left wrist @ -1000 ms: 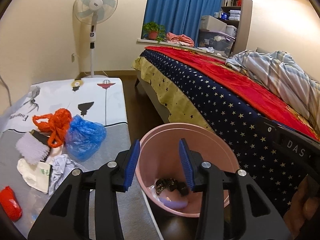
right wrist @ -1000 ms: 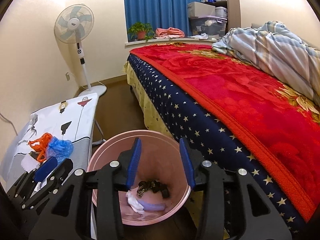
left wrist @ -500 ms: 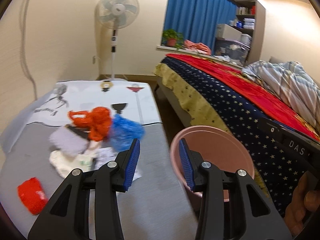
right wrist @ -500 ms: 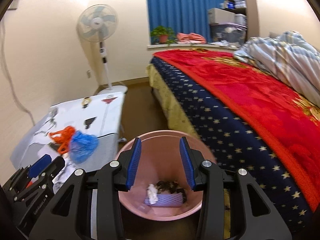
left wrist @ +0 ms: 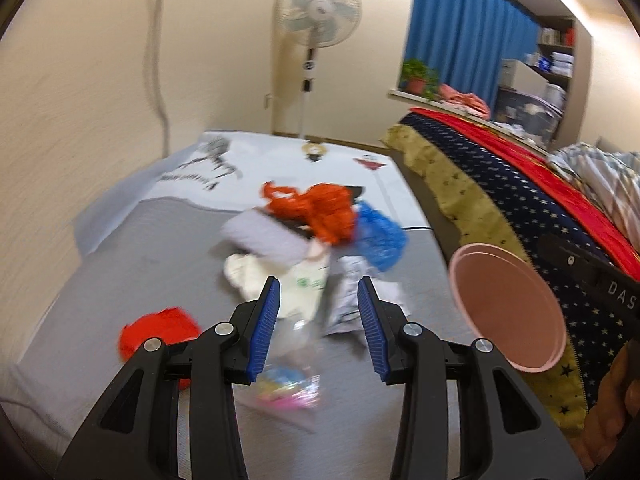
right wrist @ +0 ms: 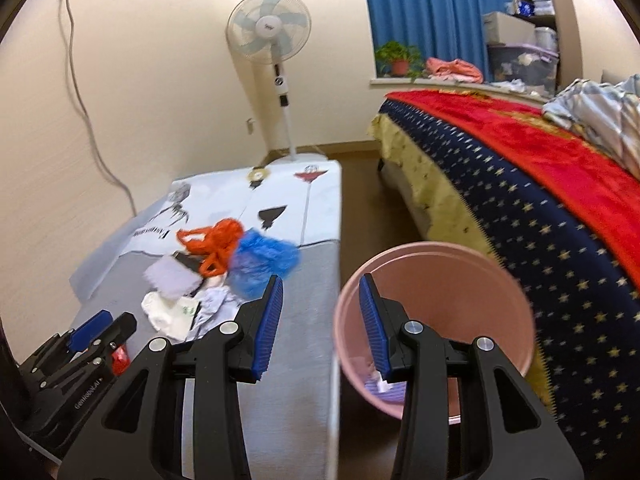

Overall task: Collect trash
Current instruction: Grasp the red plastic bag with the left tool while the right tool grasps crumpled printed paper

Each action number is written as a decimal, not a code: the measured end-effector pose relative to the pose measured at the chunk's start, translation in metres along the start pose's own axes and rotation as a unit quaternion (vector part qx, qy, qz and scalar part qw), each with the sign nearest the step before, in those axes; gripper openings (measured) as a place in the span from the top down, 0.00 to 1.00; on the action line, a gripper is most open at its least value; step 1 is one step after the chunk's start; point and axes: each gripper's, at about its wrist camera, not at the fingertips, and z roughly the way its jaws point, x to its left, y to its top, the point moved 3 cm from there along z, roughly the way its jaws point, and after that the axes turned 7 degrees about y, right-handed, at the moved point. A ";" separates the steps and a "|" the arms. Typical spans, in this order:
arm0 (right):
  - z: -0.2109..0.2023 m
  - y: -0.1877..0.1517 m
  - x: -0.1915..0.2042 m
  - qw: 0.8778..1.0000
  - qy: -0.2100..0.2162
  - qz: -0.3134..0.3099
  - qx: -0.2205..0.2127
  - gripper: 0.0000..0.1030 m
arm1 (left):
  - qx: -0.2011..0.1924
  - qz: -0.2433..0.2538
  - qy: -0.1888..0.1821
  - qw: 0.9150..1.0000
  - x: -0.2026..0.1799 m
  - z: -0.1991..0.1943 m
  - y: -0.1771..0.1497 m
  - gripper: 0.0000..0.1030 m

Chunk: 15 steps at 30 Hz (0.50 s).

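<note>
Grey cloth-covered table (left wrist: 132, 248), crumpled orange bag (left wrist: 324, 212), round pink bin (right wrist: 436, 312)

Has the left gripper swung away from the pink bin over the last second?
Yes. The left gripper was aimed into the pink bin; now the bin sits off to its right and its open, empty fingers point at the trash pile on the table.

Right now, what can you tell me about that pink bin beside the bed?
The pink bin is a round, smooth bucket, plastic by its look, wider at the rim than lower down. It stands upright on the floor in the gap between the grey-topped table and the star-patterned bed. It is open, with no lid, and mostly empty; a few scraps, white and lilac, lie at the bottom. Nothing grips it.
</note>
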 end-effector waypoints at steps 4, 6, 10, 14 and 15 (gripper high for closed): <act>0.019 -0.010 0.014 1.000 0.022 0.003 0.022 0.61 | 0.002 -0.011 0.024 1.000 0.017 0.002 -0.003 0.61; 0.028 -0.014 0.021 0.999 0.034 0.001 0.033 0.61 | 0.003 -0.015 0.038 0.999 0.023 0.002 -0.005 0.60; 0.048 -0.022 0.034 0.997 0.059 0.002 0.058 0.60 | 0.010 -0.031 0.075 0.997 0.040 0.008 -0.012 0.41; 0.069 -0.031 0.046 0.994 0.075 0.005 0.085 0.50 | 0.027 -0.040 0.112 0.993 0.055 0.018 -0.019 0.26; 0.074 -0.034 0.049 0.993 0.080 0.006 0.092 0.48 | 0.031 -0.043 0.123 0.991 0.059 0.020 -0.020 0.20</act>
